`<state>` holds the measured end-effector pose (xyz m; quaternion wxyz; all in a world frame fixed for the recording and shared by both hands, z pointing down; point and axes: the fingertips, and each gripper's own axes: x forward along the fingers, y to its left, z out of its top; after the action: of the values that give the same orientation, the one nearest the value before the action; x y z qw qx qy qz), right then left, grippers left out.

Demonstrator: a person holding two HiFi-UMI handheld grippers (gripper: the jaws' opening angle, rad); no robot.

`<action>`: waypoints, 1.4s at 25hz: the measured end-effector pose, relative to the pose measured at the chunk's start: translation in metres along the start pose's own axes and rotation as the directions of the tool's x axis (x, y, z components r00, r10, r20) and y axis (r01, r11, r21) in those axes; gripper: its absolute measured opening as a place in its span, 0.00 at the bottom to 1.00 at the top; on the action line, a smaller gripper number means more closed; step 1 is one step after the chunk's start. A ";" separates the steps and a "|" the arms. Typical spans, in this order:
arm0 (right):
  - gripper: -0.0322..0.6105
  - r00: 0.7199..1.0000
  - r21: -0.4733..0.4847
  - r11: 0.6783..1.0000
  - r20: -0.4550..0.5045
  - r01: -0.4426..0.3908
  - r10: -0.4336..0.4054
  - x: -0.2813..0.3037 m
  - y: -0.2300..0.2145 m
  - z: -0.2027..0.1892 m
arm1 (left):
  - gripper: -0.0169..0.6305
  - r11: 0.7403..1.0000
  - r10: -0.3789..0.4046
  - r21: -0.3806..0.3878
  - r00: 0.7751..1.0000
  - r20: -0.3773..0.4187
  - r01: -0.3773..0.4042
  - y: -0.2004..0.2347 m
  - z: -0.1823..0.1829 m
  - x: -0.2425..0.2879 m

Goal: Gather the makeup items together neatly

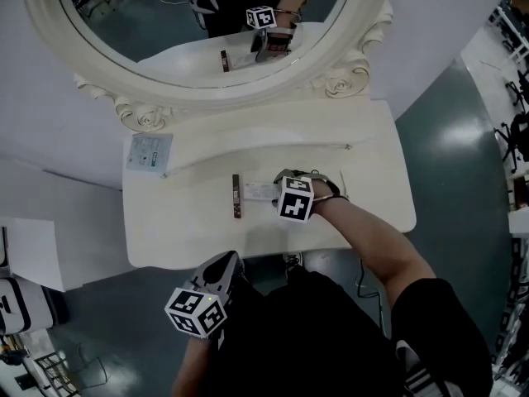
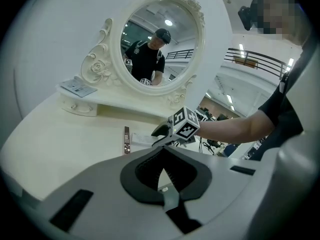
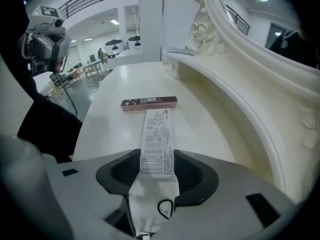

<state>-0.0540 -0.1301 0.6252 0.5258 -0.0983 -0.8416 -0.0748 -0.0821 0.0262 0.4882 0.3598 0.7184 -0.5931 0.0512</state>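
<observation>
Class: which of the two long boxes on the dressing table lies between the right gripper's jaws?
The white printed box; the slim dark box lies crosswise beyond its far end.

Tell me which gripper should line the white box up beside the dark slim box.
Right. The right gripper has the white box between its jaws, near the dark slim box. The left gripper is shut, empty, and off the table's front edge.

White printed box (image 3: 157, 139) end-on against slim dark box (image 3: 149, 103)
</observation>
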 end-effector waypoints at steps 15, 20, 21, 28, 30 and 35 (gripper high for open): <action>0.40 0.892 0.735 0.610 0.015 0.296 -0.451 -0.043 0.014 0.001 | 0.04 0.940 -0.278 0.149 0.943 -0.183 0.306 0.019 0.023 0.009; 0.40 0.850 0.823 0.457 -0.057 0.337 -0.523 -0.044 0.019 -0.008 | 0.04 0.909 -0.336 0.173 0.913 -0.233 0.379 0.030 0.022 0.006; 0.40 0.845 0.834 0.433 -0.071 0.342 -0.531 -0.044 0.020 -0.010 | 0.04 0.903 -0.345 0.177 0.907 -0.242 0.391 0.032 0.021 0.005; 0.40 0.816 0.871 0.319 -0.146 0.374 -0.559 -0.035 0.021 -0.015 | 0.04 0.878 -0.383 0.185 0.879 -0.285 0.443 0.056 0.022 -0.002; 0.40 0.812 0.876 0.297 -0.163 0.381 -0.561 -0.032 0.022 -0.015 | 0.04 0.873 -0.390 0.182 0.873 -0.293 0.452 0.061 0.021 -0.004; 0.40 0.800 0.886 0.242 -0.203 0.396 -0.565 -0.027 0.019 -0.015 | 0.04 0.865 -0.405 0.176 0.861 -0.308 0.470 0.071 0.021 -0.007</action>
<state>-0.0243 -0.1174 0.6078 0.3750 0.4557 -0.7715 0.2375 -0.1545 0.0176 0.5018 0.3454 0.8604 -0.3497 0.1344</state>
